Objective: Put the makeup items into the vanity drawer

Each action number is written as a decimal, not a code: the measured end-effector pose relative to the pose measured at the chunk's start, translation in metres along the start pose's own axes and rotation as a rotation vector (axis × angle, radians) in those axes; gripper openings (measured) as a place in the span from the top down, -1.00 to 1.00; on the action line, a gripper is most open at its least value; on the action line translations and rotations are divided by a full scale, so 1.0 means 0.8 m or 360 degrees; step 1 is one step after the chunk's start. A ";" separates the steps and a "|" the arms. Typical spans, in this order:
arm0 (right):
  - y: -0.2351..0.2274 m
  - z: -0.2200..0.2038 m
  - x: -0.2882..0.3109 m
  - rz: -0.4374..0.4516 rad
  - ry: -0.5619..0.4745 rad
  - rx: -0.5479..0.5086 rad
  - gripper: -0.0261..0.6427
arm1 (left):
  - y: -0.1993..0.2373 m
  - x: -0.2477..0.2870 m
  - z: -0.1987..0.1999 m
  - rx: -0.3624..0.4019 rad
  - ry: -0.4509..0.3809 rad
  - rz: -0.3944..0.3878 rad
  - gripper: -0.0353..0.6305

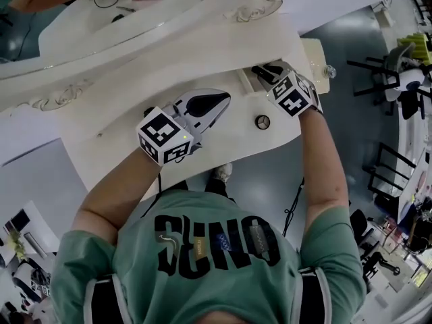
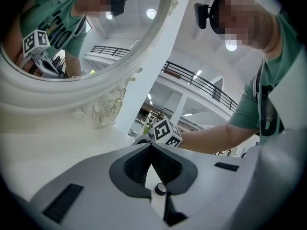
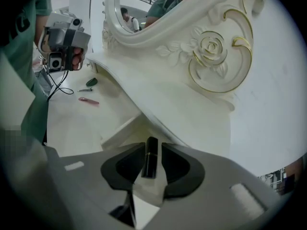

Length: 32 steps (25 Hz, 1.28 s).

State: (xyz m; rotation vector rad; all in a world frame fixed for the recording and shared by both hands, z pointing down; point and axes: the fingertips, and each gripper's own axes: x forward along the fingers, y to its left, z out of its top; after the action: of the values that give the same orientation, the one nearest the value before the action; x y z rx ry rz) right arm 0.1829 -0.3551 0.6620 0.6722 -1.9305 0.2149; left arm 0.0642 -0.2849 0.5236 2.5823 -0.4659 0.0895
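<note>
A black lipstick tube stands between the jaws of my right gripper. A thin gap shows beside the tube on its right, so the pads do not press it. This gripper hangs over the open cream drawer at the right end of the white vanity. My left gripper rests over the vanity top to the left of the drawer, its tip towards the right gripper. Its pads meet at the tip with nothing between them. From the head view the tube is hidden by the right gripper.
A pink stick and a small dark item lie on a white surface at the left of the right gripper view. The carved mirror frame rises just behind the drawer. A round knob sits at the vanity's front edge.
</note>
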 end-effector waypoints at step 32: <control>0.221 -0.034 -0.510 -0.0393 -0.1542 0.1036 0.89 | -0.295 -0.052 0.094 0.0259 -0.0116 -0.0245 0.88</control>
State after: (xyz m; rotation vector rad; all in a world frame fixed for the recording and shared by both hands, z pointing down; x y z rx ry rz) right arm 0.2343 -0.0506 0.3402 1.6627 -2.6670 0.4205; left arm 0.1046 -0.1178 0.3403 2.7792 -0.2947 -0.0211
